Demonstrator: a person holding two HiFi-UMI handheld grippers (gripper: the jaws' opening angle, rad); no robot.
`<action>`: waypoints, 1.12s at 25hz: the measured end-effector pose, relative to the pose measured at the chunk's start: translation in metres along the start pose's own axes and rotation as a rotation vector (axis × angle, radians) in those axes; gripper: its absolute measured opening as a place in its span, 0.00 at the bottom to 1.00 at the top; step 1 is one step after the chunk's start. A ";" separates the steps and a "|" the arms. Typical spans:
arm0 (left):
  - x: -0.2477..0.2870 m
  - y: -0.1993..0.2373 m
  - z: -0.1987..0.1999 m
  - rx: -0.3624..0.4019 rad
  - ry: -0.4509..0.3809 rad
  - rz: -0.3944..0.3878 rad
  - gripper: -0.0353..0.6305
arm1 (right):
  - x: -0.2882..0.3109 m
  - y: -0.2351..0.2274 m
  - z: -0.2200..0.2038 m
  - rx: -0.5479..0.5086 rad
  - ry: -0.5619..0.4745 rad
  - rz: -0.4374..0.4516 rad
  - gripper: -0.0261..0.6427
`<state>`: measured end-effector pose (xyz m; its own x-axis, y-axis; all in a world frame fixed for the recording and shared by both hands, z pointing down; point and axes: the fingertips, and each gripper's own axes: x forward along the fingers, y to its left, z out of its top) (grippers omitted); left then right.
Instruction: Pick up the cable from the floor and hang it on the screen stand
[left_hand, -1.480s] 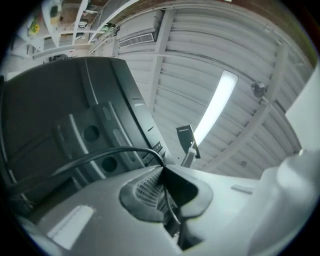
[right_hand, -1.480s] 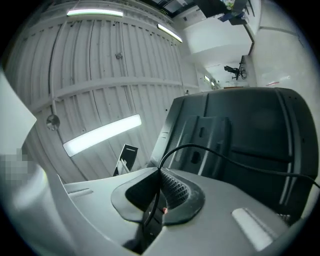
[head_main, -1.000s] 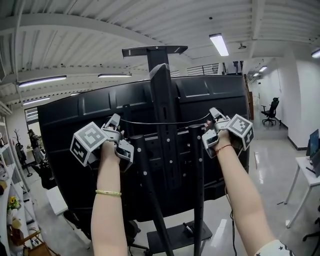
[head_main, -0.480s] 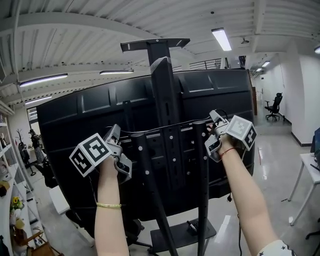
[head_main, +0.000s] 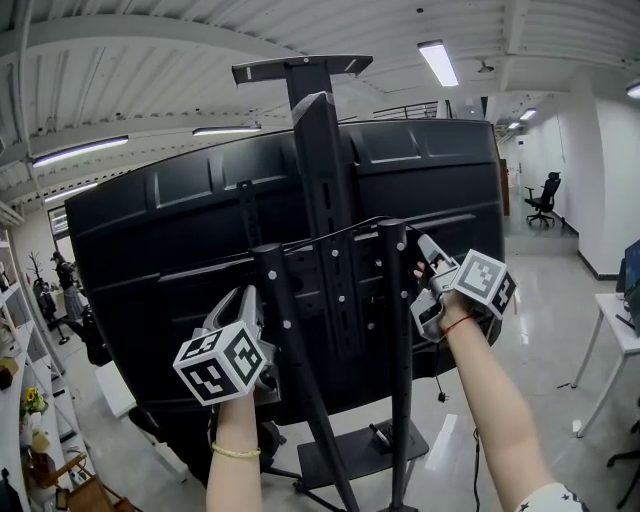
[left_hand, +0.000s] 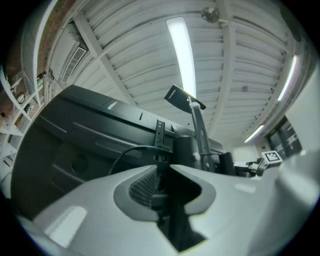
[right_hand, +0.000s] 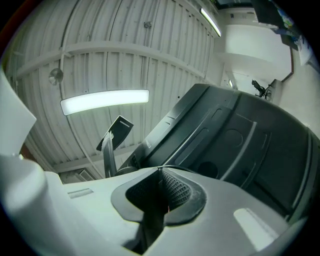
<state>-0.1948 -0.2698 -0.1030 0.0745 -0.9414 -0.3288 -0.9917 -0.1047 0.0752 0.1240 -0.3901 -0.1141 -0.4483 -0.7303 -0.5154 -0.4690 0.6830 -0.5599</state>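
The thin black cable (head_main: 345, 228) lies across the uprights of the black screen stand (head_main: 322, 200), behind the big dark screen (head_main: 150, 240). My right gripper (head_main: 426, 244) is at the right upright, shut on the cable's end. In the right gripper view the cable (right_hand: 175, 167) comes out of the closed right gripper (right_hand: 159, 172). My left gripper (head_main: 243, 298) hangs lower, left of the slanted pole and below the cable. Its jaws are opening with nothing between them. In the left gripper view the cable (left_hand: 131, 148) arches beyond the left gripper (left_hand: 165, 167).
The stand's base plate (head_main: 350, 462) sits on the glossy floor below. An office chair (head_main: 543, 203) stands far right and a white table (head_main: 615, 338) is at the right edge. Shelves (head_main: 20, 400) line the left wall.
My left gripper has let go of the cable, opened and dropped down away from it. The cable now rests on the stand. My right gripper has sunk slightly, still holding its end.
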 end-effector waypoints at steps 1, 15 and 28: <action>-0.005 -0.006 -0.009 -0.005 0.011 -0.011 0.16 | -0.006 0.001 -0.006 -0.013 0.007 0.002 0.06; -0.079 -0.084 -0.209 -0.006 0.248 -0.043 0.06 | -0.142 -0.015 -0.191 -0.557 0.338 -0.127 0.04; -0.141 -0.131 -0.327 0.025 0.435 -0.117 0.06 | -0.247 -0.054 -0.296 -0.636 0.549 -0.213 0.03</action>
<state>-0.0413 -0.2286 0.2413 0.2183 -0.9715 0.0930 -0.9758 -0.2158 0.0363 0.0349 -0.2442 0.2359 -0.5296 -0.8474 0.0373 -0.8478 0.5274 -0.0554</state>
